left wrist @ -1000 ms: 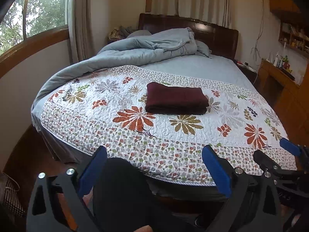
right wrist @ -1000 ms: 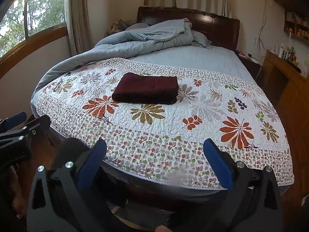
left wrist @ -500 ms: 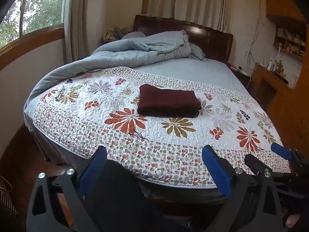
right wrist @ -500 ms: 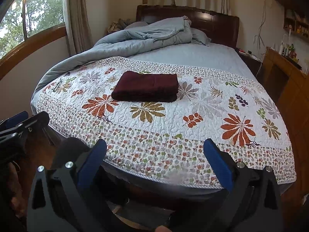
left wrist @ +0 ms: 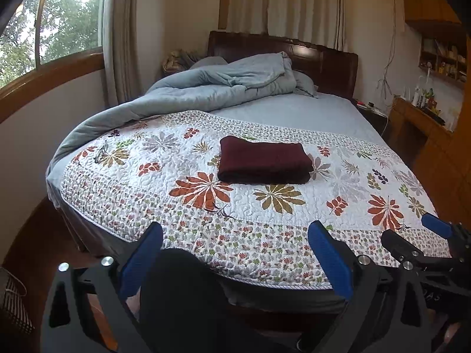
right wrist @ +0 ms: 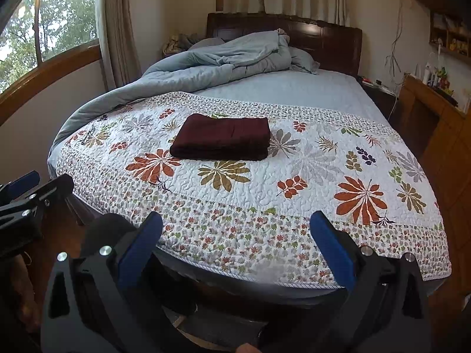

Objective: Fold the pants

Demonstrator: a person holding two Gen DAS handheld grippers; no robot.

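Note:
Dark maroon pants (left wrist: 263,160) (right wrist: 222,136) lie folded into a neat rectangle on the floral quilt (left wrist: 206,214) (right wrist: 294,211) in the middle of the bed. My left gripper (left wrist: 235,253) is open and empty, held back beyond the foot of the bed, well short of the pants. My right gripper (right wrist: 235,244) is also open and empty, off the bed's near edge. In the left wrist view the right gripper (left wrist: 412,244) shows at the far right. The left gripper (right wrist: 32,188) shows at the far left of the right wrist view.
A rumpled grey duvet (left wrist: 206,94) is piled toward the dark wooden headboard (left wrist: 323,61). A window (left wrist: 44,35) and curtain are on the left, a wooden desk (left wrist: 418,117) with small items on the right. A dark trouser knee (left wrist: 182,294) sits between the left fingers.
Both grippers have drawn back and risen a little from the bed, so the bed looks slightly farther away. The folded pants have not moved. Both grippers stay open.

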